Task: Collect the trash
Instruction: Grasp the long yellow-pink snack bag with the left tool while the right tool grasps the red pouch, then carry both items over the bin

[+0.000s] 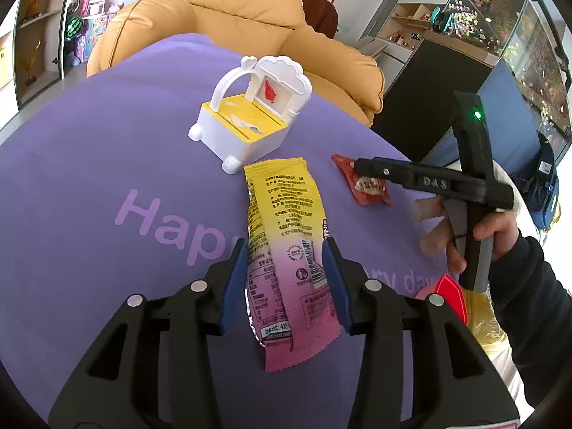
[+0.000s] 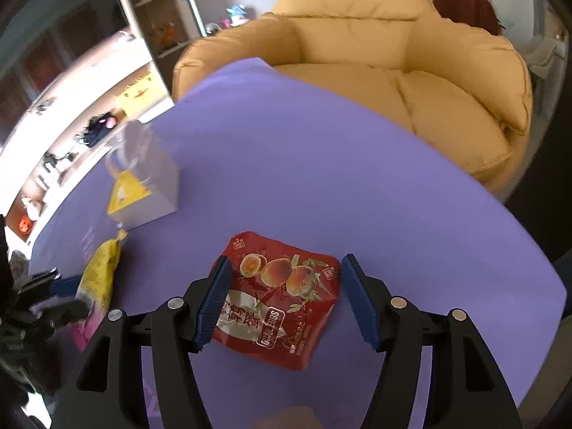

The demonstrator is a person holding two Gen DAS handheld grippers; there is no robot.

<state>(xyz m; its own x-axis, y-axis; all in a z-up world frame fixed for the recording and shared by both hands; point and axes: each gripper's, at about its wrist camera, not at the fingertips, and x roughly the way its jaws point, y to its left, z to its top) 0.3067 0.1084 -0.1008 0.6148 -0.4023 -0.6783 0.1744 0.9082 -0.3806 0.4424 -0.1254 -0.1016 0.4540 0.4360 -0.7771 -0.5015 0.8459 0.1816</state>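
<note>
A long yellow-and-pink snack wrapper (image 1: 286,261) lies flat on the purple tablecloth (image 1: 107,164). My left gripper (image 1: 287,268) is open, its blue pads on either side of the wrapper's lower half. A red quail-egg packet (image 2: 282,300) lies on the cloth further right, and it also shows in the left wrist view (image 1: 368,186). My right gripper (image 2: 282,293) is open around the packet, and it also shows in the left wrist view (image 1: 361,166). A white and yellow toy bin (image 1: 246,118) stands behind the wrapper, and it also shows in the right wrist view (image 2: 143,175).
A tan leather armchair (image 2: 393,71) stands right behind the table. A red object (image 1: 448,295) and a yellowish bag (image 1: 482,325) sit at the table's near right edge. Shelves with toys (image 1: 89,18) line the left wall, and a dark cabinet (image 1: 429,89) stands right.
</note>
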